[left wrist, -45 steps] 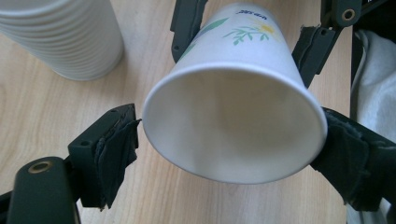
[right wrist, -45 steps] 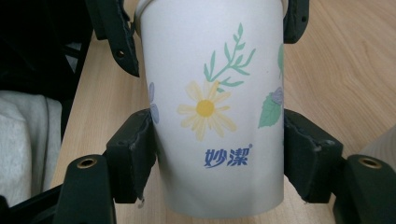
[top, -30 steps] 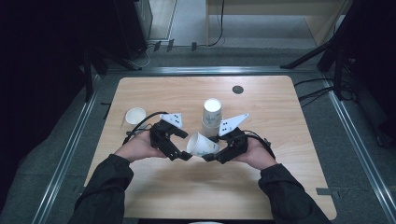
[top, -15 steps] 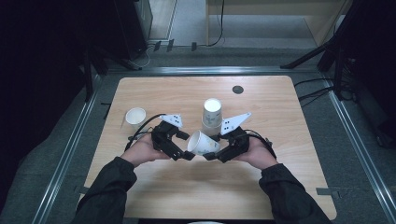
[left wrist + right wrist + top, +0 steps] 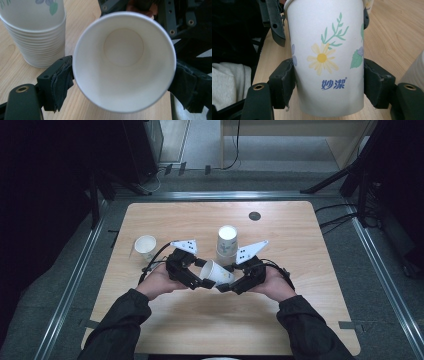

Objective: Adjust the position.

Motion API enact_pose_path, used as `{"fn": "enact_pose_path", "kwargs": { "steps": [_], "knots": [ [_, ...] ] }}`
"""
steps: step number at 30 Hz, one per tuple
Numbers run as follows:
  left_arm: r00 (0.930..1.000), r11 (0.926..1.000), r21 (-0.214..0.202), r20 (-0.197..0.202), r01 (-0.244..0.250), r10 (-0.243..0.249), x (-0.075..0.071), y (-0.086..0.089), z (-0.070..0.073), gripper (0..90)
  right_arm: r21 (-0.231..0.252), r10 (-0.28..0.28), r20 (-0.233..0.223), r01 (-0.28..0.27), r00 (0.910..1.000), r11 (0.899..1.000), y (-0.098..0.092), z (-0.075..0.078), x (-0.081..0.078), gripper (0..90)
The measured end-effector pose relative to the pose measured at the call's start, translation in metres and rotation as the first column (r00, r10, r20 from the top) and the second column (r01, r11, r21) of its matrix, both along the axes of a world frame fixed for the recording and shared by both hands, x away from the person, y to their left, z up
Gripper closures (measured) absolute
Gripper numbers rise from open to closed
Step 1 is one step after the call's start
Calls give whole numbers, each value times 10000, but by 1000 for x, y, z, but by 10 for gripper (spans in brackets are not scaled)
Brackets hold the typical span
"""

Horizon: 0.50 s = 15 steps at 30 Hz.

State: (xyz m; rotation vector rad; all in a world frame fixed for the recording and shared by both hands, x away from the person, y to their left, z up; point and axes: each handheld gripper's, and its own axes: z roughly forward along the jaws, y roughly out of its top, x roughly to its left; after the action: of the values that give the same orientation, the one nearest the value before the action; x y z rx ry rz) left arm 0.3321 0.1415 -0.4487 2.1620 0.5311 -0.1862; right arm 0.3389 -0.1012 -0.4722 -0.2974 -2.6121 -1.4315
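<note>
A pale wooden counter (image 5: 320, 320) with rounded corners stands on a grey floor (image 5: 390, 285) framed by metal rails, dark room all round. Between both sets of fingers, above the counter, a flowered paper cup (image 5: 216, 272) lies tipped. The right gripper (image 5: 226, 286) has its fingers clamped on the cup's lower wall. The left gripper (image 5: 206, 282) has just been closing; its fingers sit at the rim, touching. A cup stack (image 5: 226, 245) stands just beyond the fingers; a single cup (image 5: 145, 246) stands well left of them.
</note>
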Motion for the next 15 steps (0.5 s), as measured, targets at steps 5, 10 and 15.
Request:
{"fn": "enact_pose_path", "kwargs": {
  "steps": [5,10,15],
  "knots": [
    [9999,9998,162,78,81,-82,-1,-2,-1,147,-46,25,-45,-25,10000,10000,2,-1,-1,329],
    [9999,9999,103,109,75,-76,0,-1,0,196,-26,38,-40,-38,10000,10000,2,-1,-1,330],
    [9998,9999,123,157,102,-104,-1,-1,1,208,3,67,4,-67,10000,10000,2,0,-1,331]
  ]
}}
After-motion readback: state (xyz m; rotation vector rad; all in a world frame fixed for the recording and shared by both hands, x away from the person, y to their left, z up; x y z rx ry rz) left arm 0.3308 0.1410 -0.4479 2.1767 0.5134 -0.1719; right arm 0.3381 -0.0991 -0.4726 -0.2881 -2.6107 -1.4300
